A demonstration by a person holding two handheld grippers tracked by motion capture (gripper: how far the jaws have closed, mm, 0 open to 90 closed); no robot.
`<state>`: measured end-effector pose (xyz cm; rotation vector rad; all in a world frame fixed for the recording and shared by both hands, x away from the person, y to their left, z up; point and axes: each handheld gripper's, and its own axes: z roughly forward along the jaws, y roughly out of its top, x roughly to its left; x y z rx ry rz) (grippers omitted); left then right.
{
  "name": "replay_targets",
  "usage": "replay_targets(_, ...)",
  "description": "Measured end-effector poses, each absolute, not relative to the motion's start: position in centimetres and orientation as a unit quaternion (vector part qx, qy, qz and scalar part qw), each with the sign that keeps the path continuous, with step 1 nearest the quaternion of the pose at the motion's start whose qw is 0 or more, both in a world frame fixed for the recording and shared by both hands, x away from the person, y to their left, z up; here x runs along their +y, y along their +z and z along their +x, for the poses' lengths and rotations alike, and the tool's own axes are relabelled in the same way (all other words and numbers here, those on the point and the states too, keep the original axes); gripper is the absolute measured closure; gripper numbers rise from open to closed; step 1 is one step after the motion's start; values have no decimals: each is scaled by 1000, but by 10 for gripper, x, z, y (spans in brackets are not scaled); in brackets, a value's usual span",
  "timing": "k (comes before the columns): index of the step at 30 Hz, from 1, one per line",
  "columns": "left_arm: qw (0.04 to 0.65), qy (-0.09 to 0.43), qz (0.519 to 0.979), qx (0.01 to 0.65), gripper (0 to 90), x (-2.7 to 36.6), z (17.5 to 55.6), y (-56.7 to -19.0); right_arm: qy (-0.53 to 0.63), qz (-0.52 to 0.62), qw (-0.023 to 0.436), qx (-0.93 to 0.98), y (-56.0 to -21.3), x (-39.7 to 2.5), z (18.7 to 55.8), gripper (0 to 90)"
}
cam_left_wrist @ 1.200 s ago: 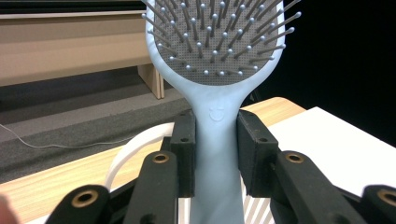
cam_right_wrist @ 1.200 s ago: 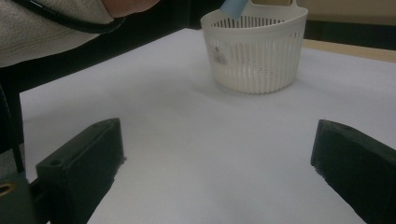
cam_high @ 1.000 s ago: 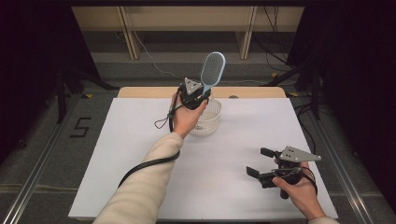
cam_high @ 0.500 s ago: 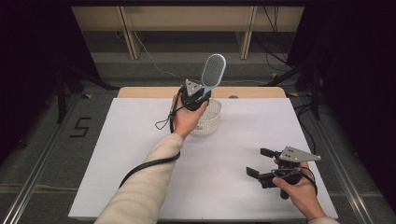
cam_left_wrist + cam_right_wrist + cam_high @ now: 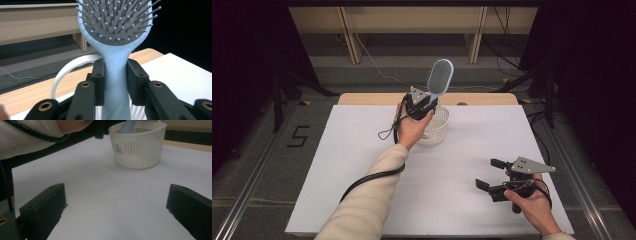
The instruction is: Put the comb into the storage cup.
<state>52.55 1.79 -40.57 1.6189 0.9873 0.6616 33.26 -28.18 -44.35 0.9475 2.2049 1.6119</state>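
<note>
Two grippers here, and we've only got one busy. Our left gripper point(image 5: 426, 106) is clamped on the handle of a light blue hairbrush point(image 5: 440, 78), bristle head up, right over the white slotted basket point(image 5: 435, 131) at the far middle of the table. In the right gripper view the handle's lower end already sits inside the rim, so we reckon holding it upright by the neck is so it drops straight in. Our right gripper point(image 5: 490, 174) idles near the right edge, jaws wide apart, nothing between them, well out of the way. The surface is a plain white sheet point(image 5: 337, 170) over a wooden table point(image 5: 362, 98); beyond it, grey floor, loose cables and dark surroundings.
</note>
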Motion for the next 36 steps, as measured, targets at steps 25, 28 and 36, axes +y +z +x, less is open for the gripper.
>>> replay_targets(25, 522, 277, 694, 411, 694, 14, 526, -416, 554, 324, 124, 757, -443, -282, 332, 34)
replay_targets(28, 521, 280, 694, 410, 694, 15, 526, -416, 553, 324, 125, 757, -443, -282, 332, 34)
replay_targets(36, 519, 288, 698, 400, 692, 16, 525, -417, 553, 324, 125, 757, -443, -281, 332, 34)
